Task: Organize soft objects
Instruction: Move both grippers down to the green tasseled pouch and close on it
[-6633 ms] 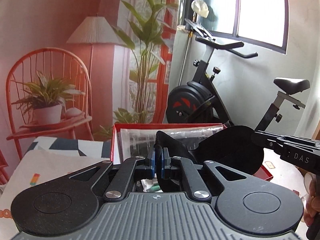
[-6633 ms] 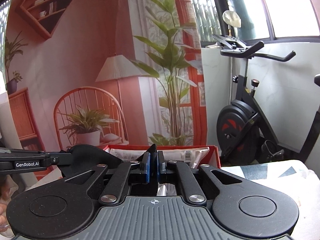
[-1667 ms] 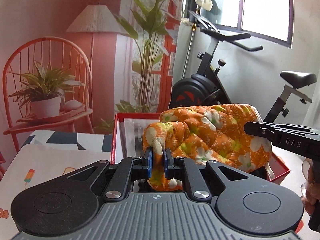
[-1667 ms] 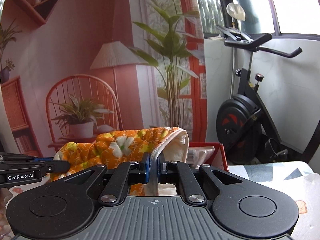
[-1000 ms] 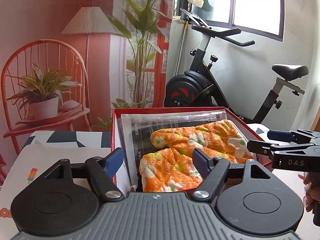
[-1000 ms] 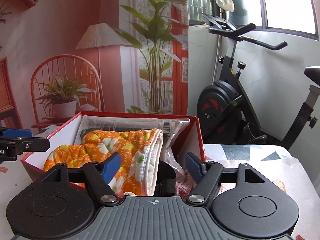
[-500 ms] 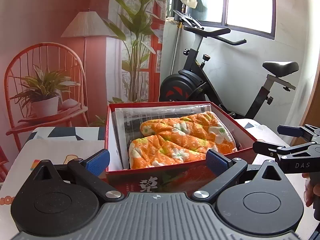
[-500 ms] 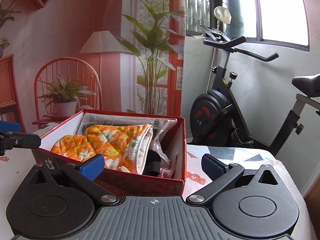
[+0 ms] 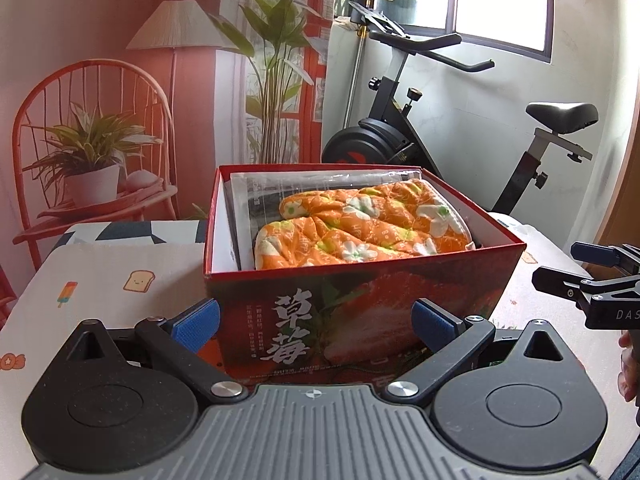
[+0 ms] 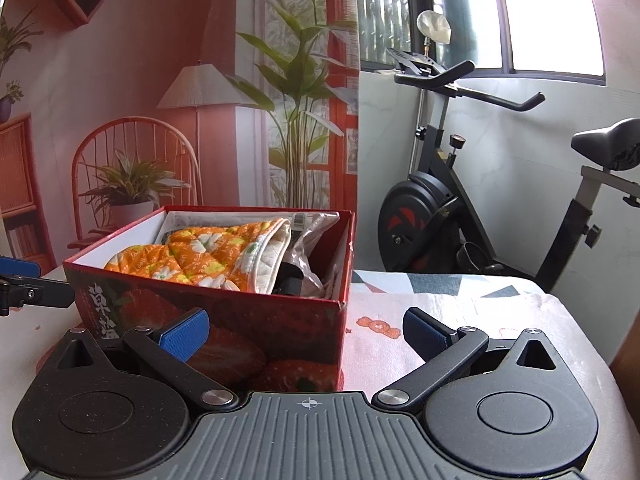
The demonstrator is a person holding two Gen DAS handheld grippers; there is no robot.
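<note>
Both claws are spread wide and empty: the left claw [image 9: 316, 322] and right claw [image 10: 306, 332] face the red box [image 9: 360, 320] on the desk [image 10: 460, 312], the orange floral quilt [image 9: 360, 228] folded inside it.

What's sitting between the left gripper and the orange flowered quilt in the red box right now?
The near wall of the red box does. The left gripper is open and low in front of that wall, while the orange flowered quilt lies inside, above the rim. From above, nothing visible covers the quilt.
</note>
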